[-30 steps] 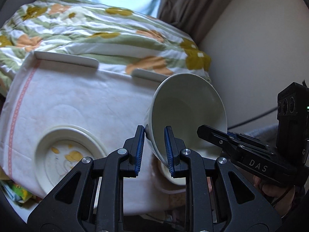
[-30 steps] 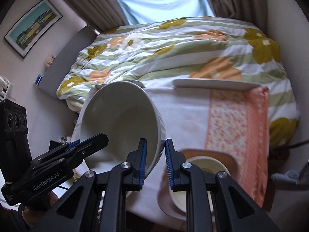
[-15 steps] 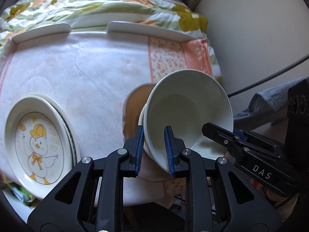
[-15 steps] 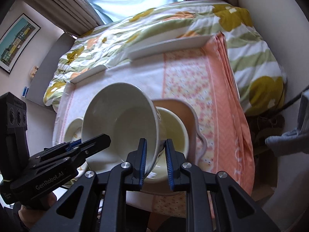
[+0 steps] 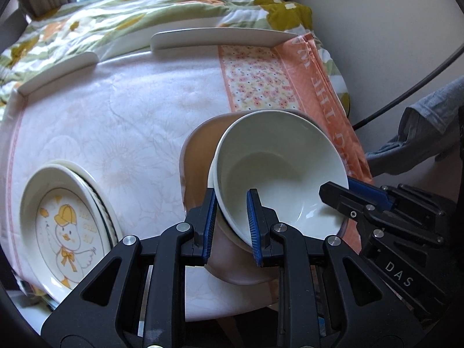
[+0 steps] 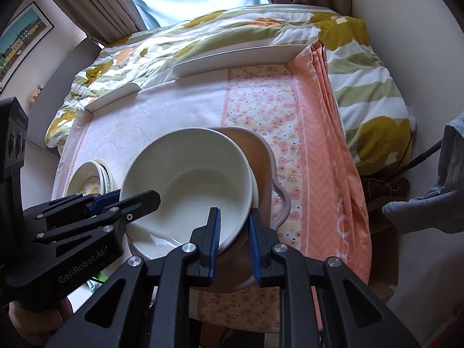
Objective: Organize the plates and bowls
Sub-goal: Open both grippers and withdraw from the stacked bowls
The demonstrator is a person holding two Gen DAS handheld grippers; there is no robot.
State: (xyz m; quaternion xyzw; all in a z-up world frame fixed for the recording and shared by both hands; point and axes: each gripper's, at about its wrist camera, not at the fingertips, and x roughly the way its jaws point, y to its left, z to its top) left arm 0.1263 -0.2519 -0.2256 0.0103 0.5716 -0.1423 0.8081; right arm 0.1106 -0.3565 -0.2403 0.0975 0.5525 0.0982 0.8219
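While the table was read from its left edge, a stack of plates (image 5: pixel 66 232), the top one printed with a duck, was seen lying flat on the white cloth (image 5: pixel 121 121). Further right, the white bowl (image 5: pixel 278 174) was held tilted over a second bowl (image 6: pixel 255 185) resting on a tan dish (image 5: pixel 197 159). Its near rim was pinched by the left gripper (image 5: pixel 230 223), fingers narrowed on the wall, and its opposite rim by the right gripper (image 6: pixel 233 232), likewise clamped. Glazed ceramic was judged stiff, heavy, slippery and breakable; opposite rim grips, wall between pads, were judged soundest.
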